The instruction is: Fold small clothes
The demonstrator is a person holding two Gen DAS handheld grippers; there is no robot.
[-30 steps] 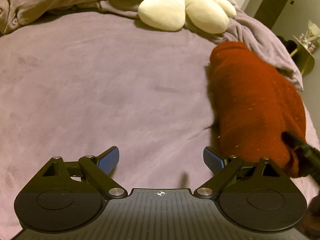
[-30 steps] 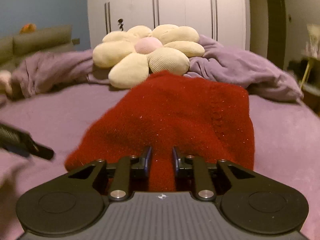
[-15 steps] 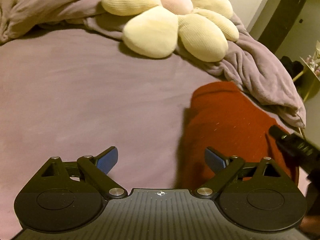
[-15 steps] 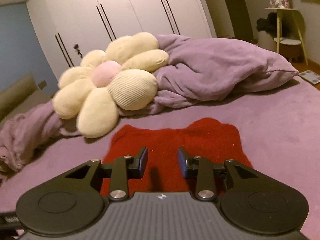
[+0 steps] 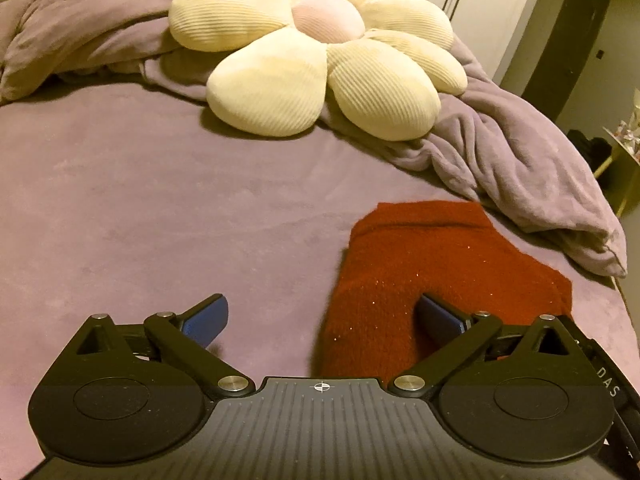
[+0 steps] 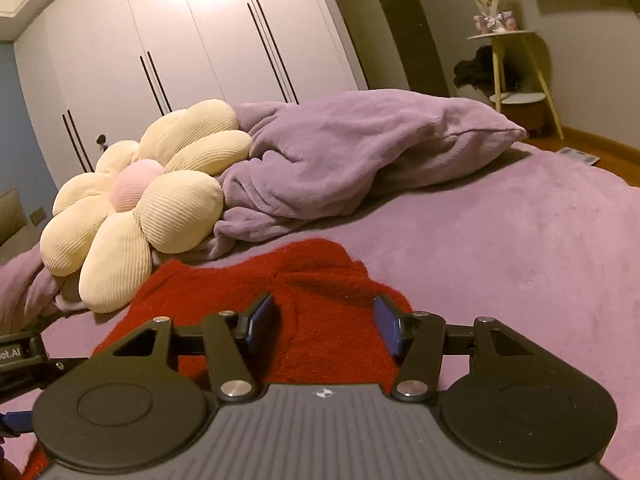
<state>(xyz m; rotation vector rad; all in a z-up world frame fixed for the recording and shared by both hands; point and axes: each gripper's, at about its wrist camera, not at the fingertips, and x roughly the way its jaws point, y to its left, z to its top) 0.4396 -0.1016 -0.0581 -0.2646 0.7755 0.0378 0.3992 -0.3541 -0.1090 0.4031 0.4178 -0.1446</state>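
A folded red knit garment (image 5: 432, 276) lies flat on the purple bed cover (image 5: 160, 216), at the right in the left wrist view. My left gripper (image 5: 324, 316) is open and empty, with its right finger over the garment's near edge. In the right wrist view the garment (image 6: 320, 296) lies just beyond my right gripper (image 6: 324, 320), which is open and holds nothing. Part of the left gripper (image 6: 24, 360) shows at the left edge of the right wrist view.
A cream flower-shaped cushion (image 5: 320, 52) lies at the head of the bed on a rumpled purple blanket (image 5: 512, 168). White wardrobe doors (image 6: 200, 40) stand behind. A small yellow side table (image 6: 516, 68) stands on the floor at the right.
My right gripper has let go of the red garment and opened wide. The garment now lies folded on the bed. Both grippers have drawn back and tilted up.
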